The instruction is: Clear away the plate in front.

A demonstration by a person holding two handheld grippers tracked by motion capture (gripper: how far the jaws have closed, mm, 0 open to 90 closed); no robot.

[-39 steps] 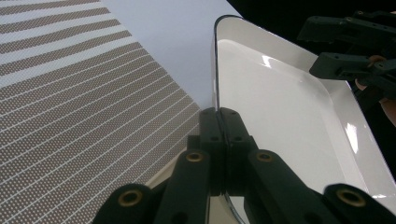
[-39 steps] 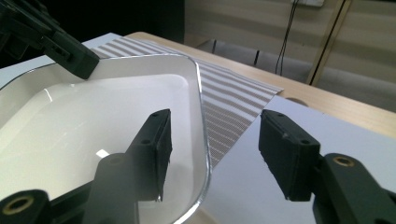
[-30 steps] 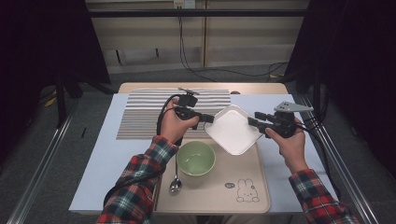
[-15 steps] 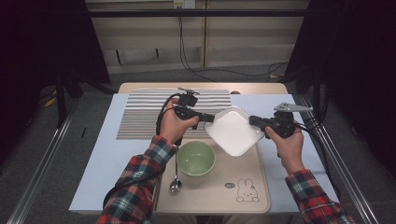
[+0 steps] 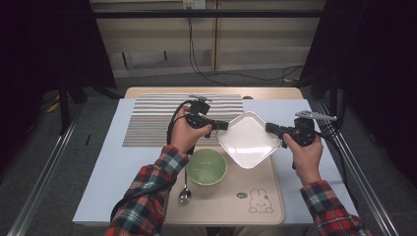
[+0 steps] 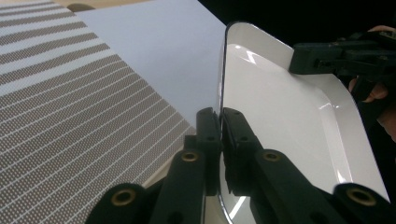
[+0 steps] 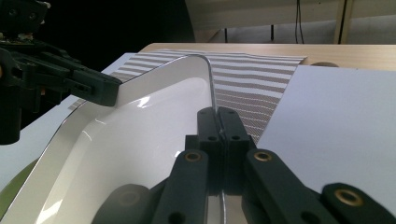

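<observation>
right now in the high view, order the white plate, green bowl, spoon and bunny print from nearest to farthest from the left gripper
From the left gripper:
1. white plate, clamped at its left corner
2. green bowl, just below, on the tray
3. spoon, beside the bowl's left, toward the near edge
4. bunny print, tray's near right corner

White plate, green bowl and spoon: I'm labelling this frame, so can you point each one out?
White plate (image 5: 248,141), high view, middle of its inner surface.
Green bowl (image 5: 206,166), high view, inside bottom.
Spoon (image 5: 184,196), high view, its scoop end.
</observation>
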